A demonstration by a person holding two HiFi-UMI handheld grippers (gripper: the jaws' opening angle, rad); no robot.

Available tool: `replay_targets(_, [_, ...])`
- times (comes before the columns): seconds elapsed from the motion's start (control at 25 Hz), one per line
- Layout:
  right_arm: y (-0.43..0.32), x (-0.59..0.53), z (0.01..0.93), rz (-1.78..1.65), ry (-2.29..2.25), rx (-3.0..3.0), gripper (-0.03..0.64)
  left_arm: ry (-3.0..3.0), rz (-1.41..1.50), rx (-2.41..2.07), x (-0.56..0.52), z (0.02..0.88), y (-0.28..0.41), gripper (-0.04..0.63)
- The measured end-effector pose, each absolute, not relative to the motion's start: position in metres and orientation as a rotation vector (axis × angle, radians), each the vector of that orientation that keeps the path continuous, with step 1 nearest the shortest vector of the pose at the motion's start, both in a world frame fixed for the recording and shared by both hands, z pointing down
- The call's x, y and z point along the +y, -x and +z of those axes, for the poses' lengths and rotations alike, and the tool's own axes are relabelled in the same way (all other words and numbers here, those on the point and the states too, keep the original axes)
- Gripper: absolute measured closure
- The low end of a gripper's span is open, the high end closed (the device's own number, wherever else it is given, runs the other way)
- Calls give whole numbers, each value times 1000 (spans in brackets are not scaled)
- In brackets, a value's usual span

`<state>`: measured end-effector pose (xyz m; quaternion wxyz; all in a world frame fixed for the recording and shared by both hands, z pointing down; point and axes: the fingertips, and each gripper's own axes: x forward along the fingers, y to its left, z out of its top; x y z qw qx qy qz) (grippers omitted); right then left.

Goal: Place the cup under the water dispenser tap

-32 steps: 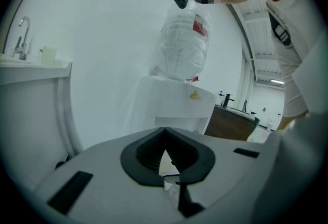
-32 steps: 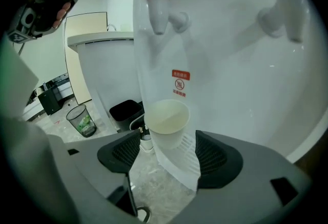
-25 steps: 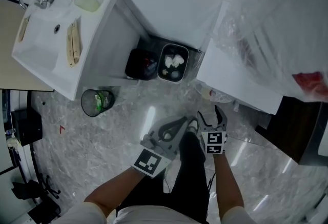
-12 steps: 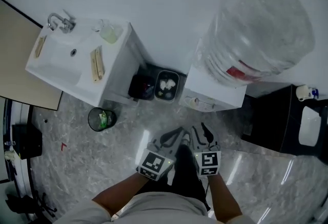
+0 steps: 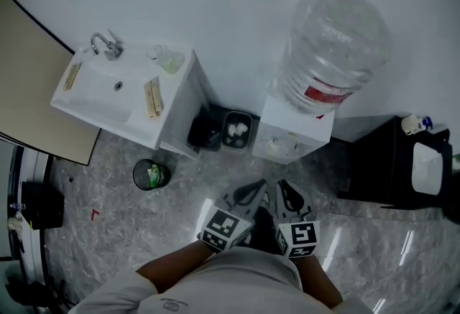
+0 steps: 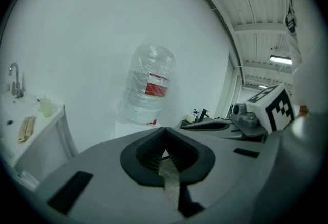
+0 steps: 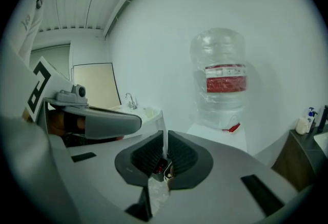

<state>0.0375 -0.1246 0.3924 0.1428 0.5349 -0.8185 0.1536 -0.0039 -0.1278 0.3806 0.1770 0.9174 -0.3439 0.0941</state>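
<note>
The water dispenser (image 5: 295,134) is a white box against the wall with a big clear bottle (image 5: 332,43) on top; both gripper views show the bottle (image 6: 147,84) (image 7: 221,77) ahead. Its tap is not visible. A pale green translucent cup-like container (image 5: 167,58) stands on the sink unit's top, far to the left. My left gripper (image 5: 260,183) is shut and empty, held in the air short of the dispenser. My right gripper (image 5: 282,185) hangs beside it. Its jaws are closing, a thin slit still shows between them in the right gripper view (image 7: 164,136), and nothing is in it.
A white sink unit (image 5: 93,108) with a tap stands at the left. Two small bins (image 5: 223,129) sit on the floor between it and the dispenser, and a round mesh bin (image 5: 151,174) stands nearer. A black cabinet (image 5: 392,162) with bottles on top is at the right.
Both grippers have risen and the head view has lifted, so the whole dispenser and bottle now show. The right gripper's jaws have gone from wide open to nearly closed.
</note>
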Motion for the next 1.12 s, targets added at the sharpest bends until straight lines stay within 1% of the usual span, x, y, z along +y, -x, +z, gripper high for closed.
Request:
replay_targets(0.16, [-32, -110, 372, 418, -1546, -2376, 600, -2590, 260, -970, -112, 373, 7, 589])
replay_targets(0.52, [-19, -95, 360, 362, -1533, -2381, 600, -2639, 218, -1005, -104, 355, 17, 589])
replay_targets(1.12, [-14, -106, 358, 328, -1531, -2381, 600, -2651, 247, -997, -114, 358, 22, 589])
